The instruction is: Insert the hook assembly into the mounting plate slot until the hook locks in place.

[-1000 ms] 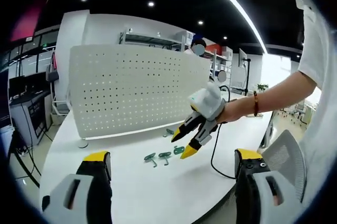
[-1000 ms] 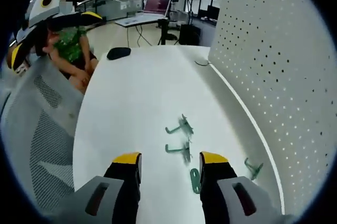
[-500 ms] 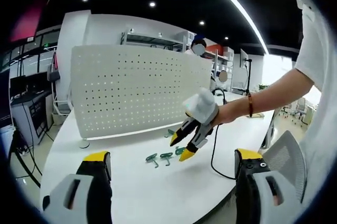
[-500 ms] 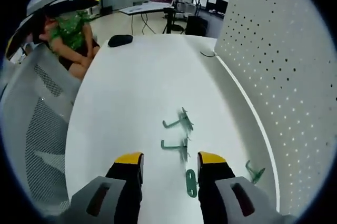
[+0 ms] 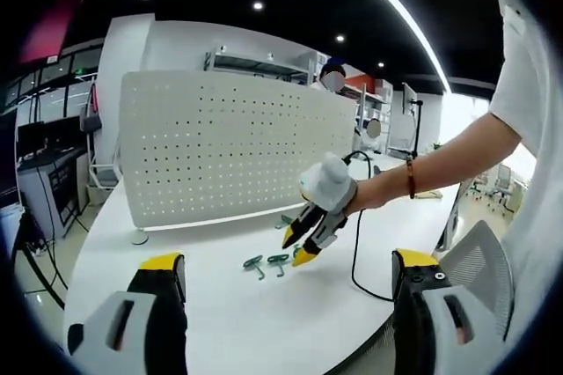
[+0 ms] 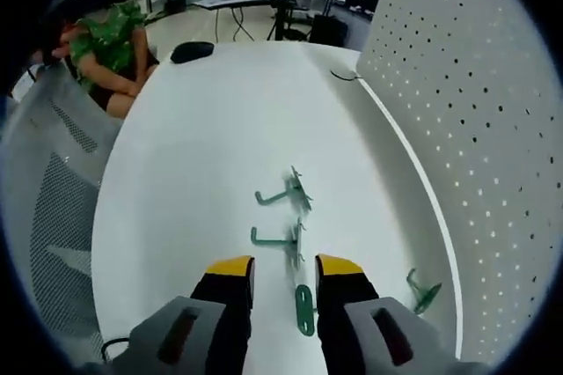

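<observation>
R gripper (image 6: 286,280) has dropped closer to the green hooks (image 6: 283,241) by the pegboard (image 6: 475,120), jaws narrowed but apart w/ nothing held; L gripper (image 5: 281,271) wide open.

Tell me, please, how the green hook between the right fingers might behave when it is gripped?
The hook looks thin and rigid, so it probably won't flex. It lies flat on the smooth white table, so it may skid if nudged. Being small and slim, it is likely light and could twist in the right gripper.
</observation>
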Demonstrator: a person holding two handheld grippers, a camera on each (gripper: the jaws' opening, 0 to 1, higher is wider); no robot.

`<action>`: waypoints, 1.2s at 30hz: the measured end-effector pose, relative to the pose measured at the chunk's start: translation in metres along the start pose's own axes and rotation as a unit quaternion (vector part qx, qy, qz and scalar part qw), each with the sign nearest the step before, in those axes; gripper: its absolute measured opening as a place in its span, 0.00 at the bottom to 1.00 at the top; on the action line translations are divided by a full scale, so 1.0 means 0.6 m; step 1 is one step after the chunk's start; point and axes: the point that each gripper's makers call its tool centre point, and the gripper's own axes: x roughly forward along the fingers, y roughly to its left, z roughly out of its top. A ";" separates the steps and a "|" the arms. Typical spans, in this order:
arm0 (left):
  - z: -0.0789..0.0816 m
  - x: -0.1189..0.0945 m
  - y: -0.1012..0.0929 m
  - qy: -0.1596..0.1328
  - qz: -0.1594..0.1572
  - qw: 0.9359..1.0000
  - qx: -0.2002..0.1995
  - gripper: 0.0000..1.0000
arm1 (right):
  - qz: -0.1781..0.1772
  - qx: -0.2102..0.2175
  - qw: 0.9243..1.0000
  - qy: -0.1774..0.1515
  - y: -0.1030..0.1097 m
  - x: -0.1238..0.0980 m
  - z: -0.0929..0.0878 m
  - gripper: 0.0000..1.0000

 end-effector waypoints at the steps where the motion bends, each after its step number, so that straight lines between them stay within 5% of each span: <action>1: 0.000 0.000 0.000 0.000 0.000 1.000 0.000 1.00 | -0.004 0.000 1.000 0.004 -0.003 0.000 -0.001 0.23; 36: -0.007 -0.005 0.017 0.003 0.011 1.000 -0.012 1.00 | -0.009 -0.028 0.999 0.036 -0.016 0.034 -0.012 0.03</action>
